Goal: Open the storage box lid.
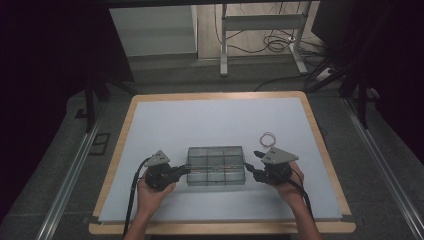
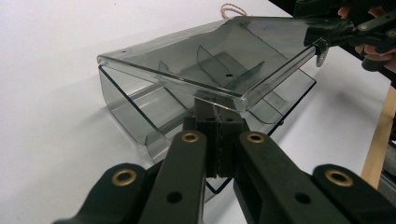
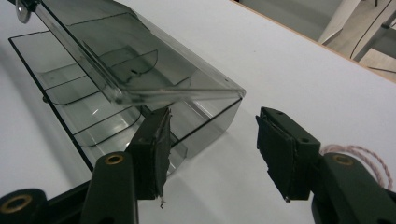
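The left claw [image 2: 218, 140] is pressed together, pinching the raised lid edge of the smoky clear compartment box [image 1: 216, 165] at the table's [image 1: 210, 120] front middle. The right claw [image 3: 212, 149] stands spread beside the box's far end, gripping nothing. A coiled pink cord [image 1: 268, 138] lies just behind it.

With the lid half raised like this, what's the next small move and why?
Probably the right gripper should close on the raised lid near its corner to steady it: its jaws stand open and empty beside the box, while the left gripper is shut on the lid's other end.
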Motion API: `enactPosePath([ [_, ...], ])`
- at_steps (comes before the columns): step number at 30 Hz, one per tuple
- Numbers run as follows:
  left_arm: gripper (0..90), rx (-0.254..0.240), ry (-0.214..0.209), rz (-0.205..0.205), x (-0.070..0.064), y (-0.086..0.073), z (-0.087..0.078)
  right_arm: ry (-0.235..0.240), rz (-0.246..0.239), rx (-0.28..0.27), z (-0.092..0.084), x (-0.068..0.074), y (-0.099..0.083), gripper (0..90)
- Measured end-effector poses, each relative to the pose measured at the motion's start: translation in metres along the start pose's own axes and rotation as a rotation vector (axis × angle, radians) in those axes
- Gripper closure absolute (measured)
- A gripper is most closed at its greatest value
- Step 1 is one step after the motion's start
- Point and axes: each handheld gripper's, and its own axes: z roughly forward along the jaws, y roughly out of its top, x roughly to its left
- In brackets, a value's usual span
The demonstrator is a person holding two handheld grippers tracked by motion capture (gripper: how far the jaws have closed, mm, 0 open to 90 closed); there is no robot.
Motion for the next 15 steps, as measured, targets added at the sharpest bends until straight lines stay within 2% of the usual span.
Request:
enactPosePath([
  [15, 90.0, -0.01, -0.004, -0.003, 0.0, 0.001, -0.002, 0.028, -0.107, -0.009, 0.015, 0.007, 0.014, 46.0],
])
